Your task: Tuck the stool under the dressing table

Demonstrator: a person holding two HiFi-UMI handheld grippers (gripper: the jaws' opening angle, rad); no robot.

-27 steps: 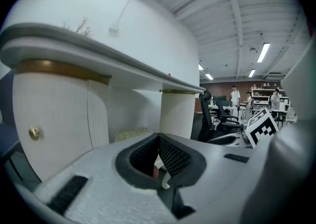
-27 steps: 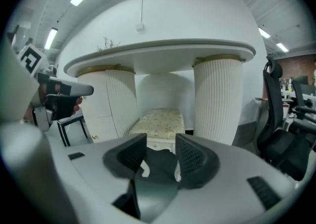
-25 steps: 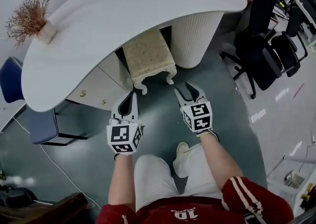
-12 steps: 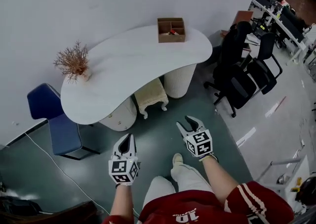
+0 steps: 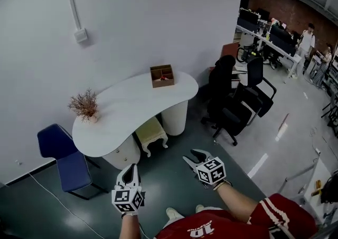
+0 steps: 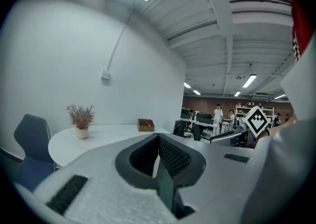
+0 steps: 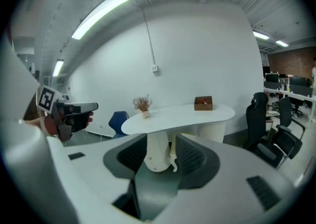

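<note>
From the head view I see the stool (image 5: 151, 133) sitting under the white desk (image 5: 132, 108), between the drawer unit (image 5: 122, 153) and the ribbed round pedestal (image 5: 175, 118). Its cream cushion's front end and curled legs show just past the desk edge. Both tools are held up over the dark floor (image 5: 174, 190), well apart from the stool.

On my left gripper (image 5: 130, 172), the fingers (image 6: 143, 156) are pressed together with nothing between them. My right gripper (image 5: 191, 156) has its fingers (image 7: 192, 158) partly spread and empty; through the gap I only see the far desk base.

On the desk stand a dried plant (image 5: 85, 107) near the left end and a wooden box (image 5: 161, 75) near the right. A blue chair (image 5: 63, 156) stands beside the left end, and black office chairs (image 5: 232, 103) stand to the right.
</note>
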